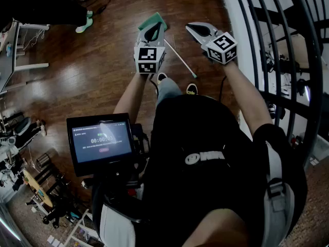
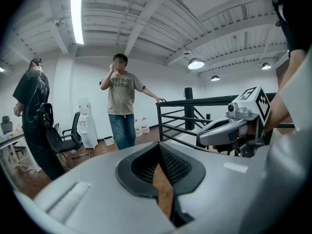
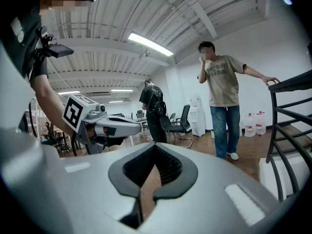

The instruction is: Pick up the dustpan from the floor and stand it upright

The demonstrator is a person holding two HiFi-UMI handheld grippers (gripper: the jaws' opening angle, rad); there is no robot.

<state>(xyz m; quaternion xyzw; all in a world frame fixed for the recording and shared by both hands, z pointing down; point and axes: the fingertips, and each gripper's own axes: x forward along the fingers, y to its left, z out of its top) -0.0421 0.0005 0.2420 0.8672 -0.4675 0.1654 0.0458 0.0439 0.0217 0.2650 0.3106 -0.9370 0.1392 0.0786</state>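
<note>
The green dustpan lies on the wooden floor in the head view, partly hidden behind my left gripper. Its long white handle runs down and right towards the person's shoes. Both grippers are held up in the air, side by side and well above the floor. My right gripper hangs to the right of the dustpan. In the left gripper view my left gripper is shut with nothing between its pads. My right gripper is likewise shut and holds nothing. Each gripper view shows the other gripper beside it.
A person in a beige shirt stands by a black railing. Another person in black stands near an office chair. White stair rails curve along the right. A tablet screen sits low at the left.
</note>
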